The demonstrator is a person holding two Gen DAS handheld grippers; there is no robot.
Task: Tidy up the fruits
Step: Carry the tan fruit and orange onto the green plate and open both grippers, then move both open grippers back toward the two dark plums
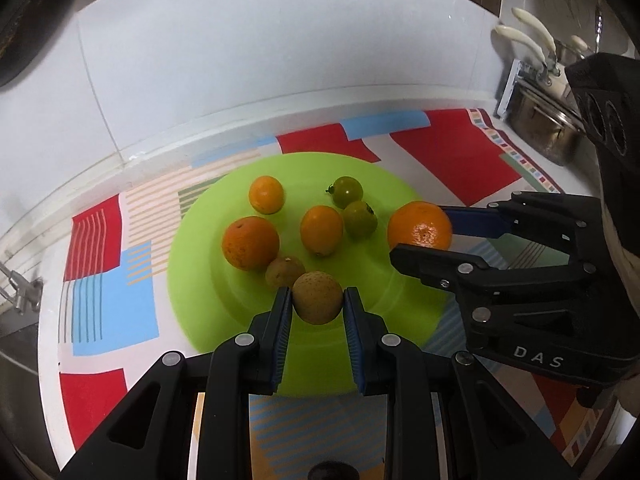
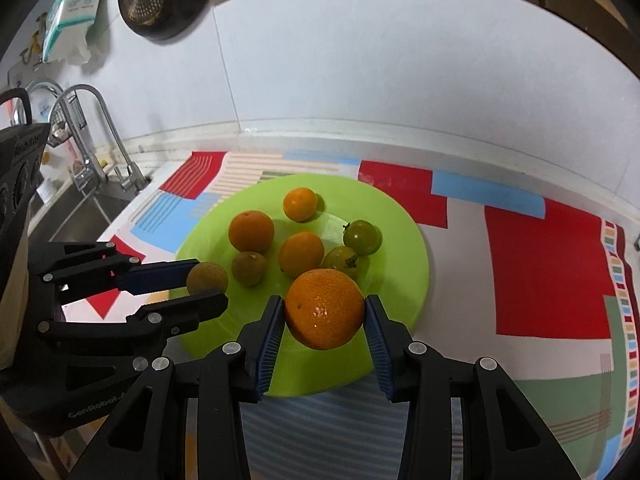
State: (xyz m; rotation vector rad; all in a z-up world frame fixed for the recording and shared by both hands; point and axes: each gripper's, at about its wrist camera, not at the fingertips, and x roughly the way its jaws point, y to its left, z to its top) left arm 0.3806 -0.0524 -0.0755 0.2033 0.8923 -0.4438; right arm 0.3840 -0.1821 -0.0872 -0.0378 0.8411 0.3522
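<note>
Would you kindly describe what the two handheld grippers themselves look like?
Both are matte black plastic. The left gripper and right gripper each have two angular fingers with triangular cut-outs, round silver rivets and ribbed blue pads. White lettering marks the bodies: "DAS" shows on the right one, "GenRobot" on the left. No cables are visible.

Both wrist cams near, angled down; share green plate (image 1: 192, 240).

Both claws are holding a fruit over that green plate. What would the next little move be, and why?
Probably lower both a little further and let go. The left gripper clamps a small brown fruit and the right gripper an orange, both above the green plate, where six fruits already lie.
</note>
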